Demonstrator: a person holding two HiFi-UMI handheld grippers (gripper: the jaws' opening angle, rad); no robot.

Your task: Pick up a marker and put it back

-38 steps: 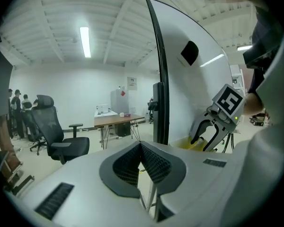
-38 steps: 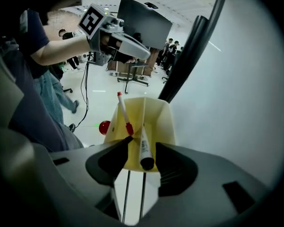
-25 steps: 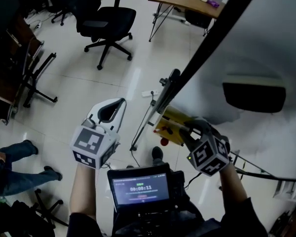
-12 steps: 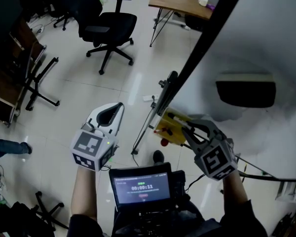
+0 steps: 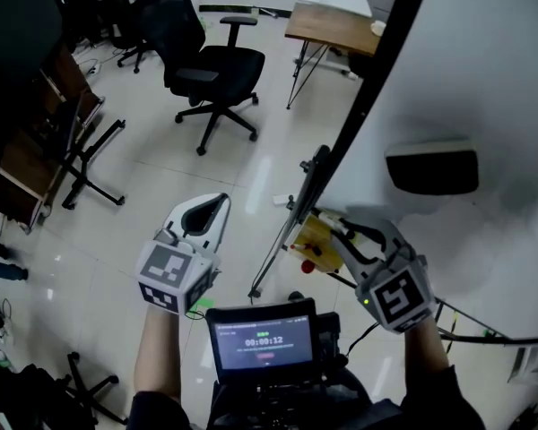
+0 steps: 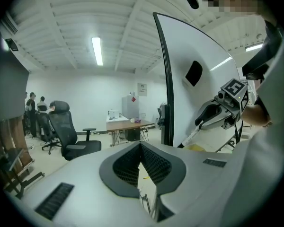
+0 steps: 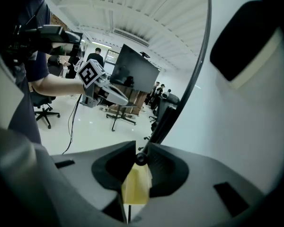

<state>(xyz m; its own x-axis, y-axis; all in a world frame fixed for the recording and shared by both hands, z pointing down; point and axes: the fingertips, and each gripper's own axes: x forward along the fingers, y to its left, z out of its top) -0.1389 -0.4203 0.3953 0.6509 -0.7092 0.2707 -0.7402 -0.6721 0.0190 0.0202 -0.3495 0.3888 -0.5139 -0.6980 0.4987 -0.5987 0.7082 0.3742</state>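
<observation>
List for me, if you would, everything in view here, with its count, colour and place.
whiteboard: one, white with a black frame, on the right
eraser: one, black, on the whiteboard
tray: one, yellow, at the whiteboard's lower edge
marker: one, white barrel, held in front of the whiteboard
office chair: one nearby, black, on the floor ahead
desk: one, wooden top, beyond the chair
screen: one, black, at the person's chest
left tongs: one, white, shut with nothing between them, over the floor
right tongs: one, white, jaws have just been closing, now shut on the marker
</observation>
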